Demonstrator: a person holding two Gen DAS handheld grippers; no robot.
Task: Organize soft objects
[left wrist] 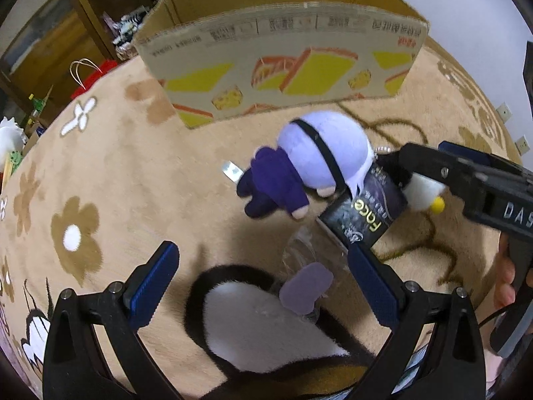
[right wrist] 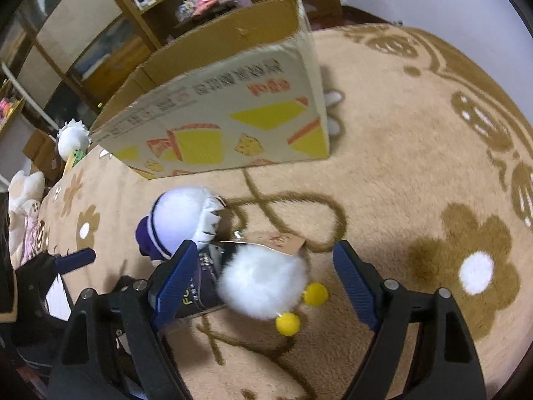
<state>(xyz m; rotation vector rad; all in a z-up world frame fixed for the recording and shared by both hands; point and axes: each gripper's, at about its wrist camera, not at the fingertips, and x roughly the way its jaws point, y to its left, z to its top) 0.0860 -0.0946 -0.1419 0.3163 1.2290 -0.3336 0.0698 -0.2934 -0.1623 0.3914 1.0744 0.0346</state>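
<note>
While the white fluffy plush [right wrist: 263, 280] with yellow feet lies on the rug [right wrist: 399, 166] between the spread, released right tongs [right wrist: 263, 286], a purple-clothed doll [left wrist: 299, 170] rests just left of it, against a dark card [left wrist: 366, 213] reading "Face". Left tongs [left wrist: 263, 286] gape empty nearby. Beyond stands an open cardboard box [left wrist: 283, 66] with illegible print; bare rug stretches right.

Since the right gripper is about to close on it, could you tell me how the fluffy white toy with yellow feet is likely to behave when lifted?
The fluffy white toy looks soft, so it will probably squash between the right gripper pads. It seems light. Its yellow feet would likely dangle.
</note>
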